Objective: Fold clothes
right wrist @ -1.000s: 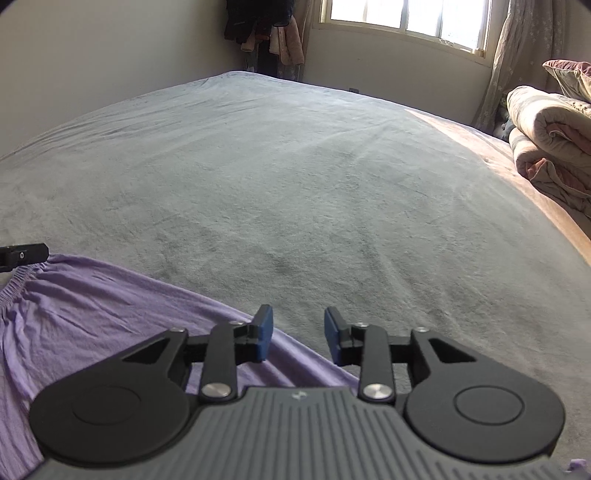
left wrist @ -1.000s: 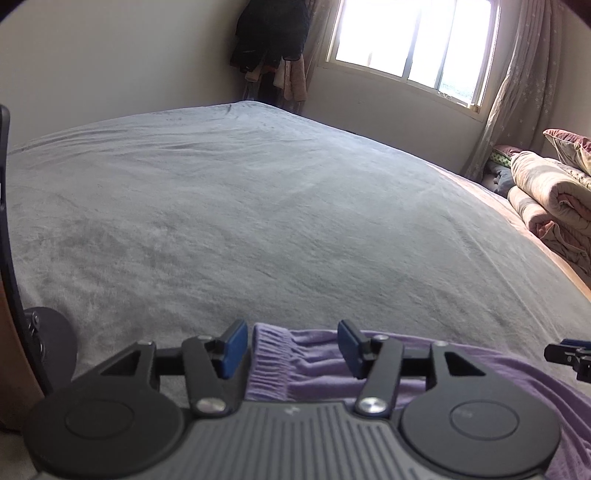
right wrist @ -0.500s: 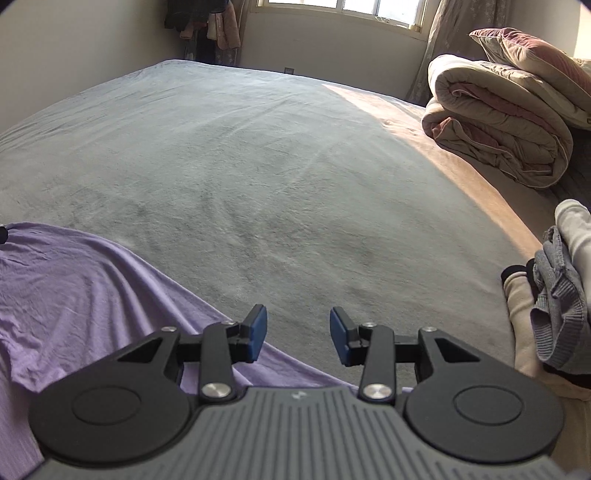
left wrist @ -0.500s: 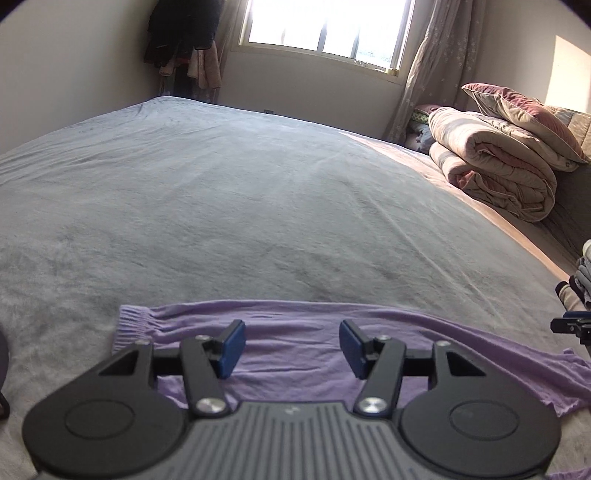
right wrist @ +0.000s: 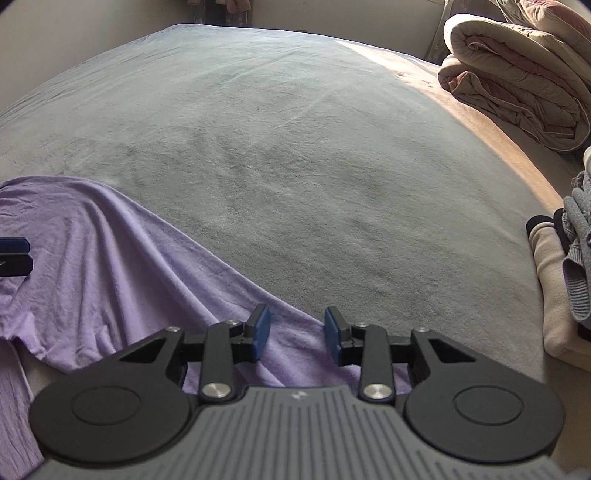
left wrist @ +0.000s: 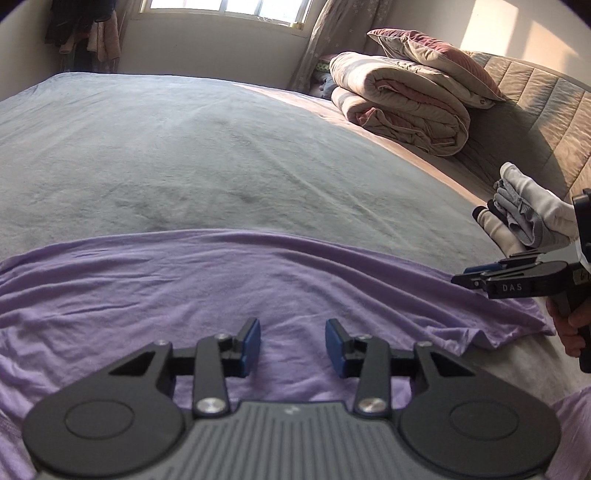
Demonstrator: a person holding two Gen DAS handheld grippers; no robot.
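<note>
A purple garment (left wrist: 258, 280) lies spread and wrinkled on the near part of a grey bed cover (left wrist: 184, 147). My left gripper (left wrist: 292, 347) is open and empty just above the middle of the cloth. My right gripper (right wrist: 295, 334) is open and empty over the garment's right edge (right wrist: 288, 332). In the left wrist view the right gripper (left wrist: 480, 277) shows at the far right, beside the cloth's right corner. In the right wrist view the purple garment (right wrist: 110, 266) drapes to the left, with a left fingertip (right wrist: 14, 245) at the left edge.
A folded quilt (left wrist: 399, 107) and pillow (left wrist: 436, 51) lie at the bed's far right by the headboard (left wrist: 535, 110). A pile of grey and white clothes (left wrist: 528, 218) sits at the right edge, also in the right wrist view (right wrist: 569, 273). A window (left wrist: 225, 7) is behind.
Both grippers have swung to the right along the garment. The left one went from the elastic waistband at the left end to the middle of the cloth. Both stayed open.
</note>
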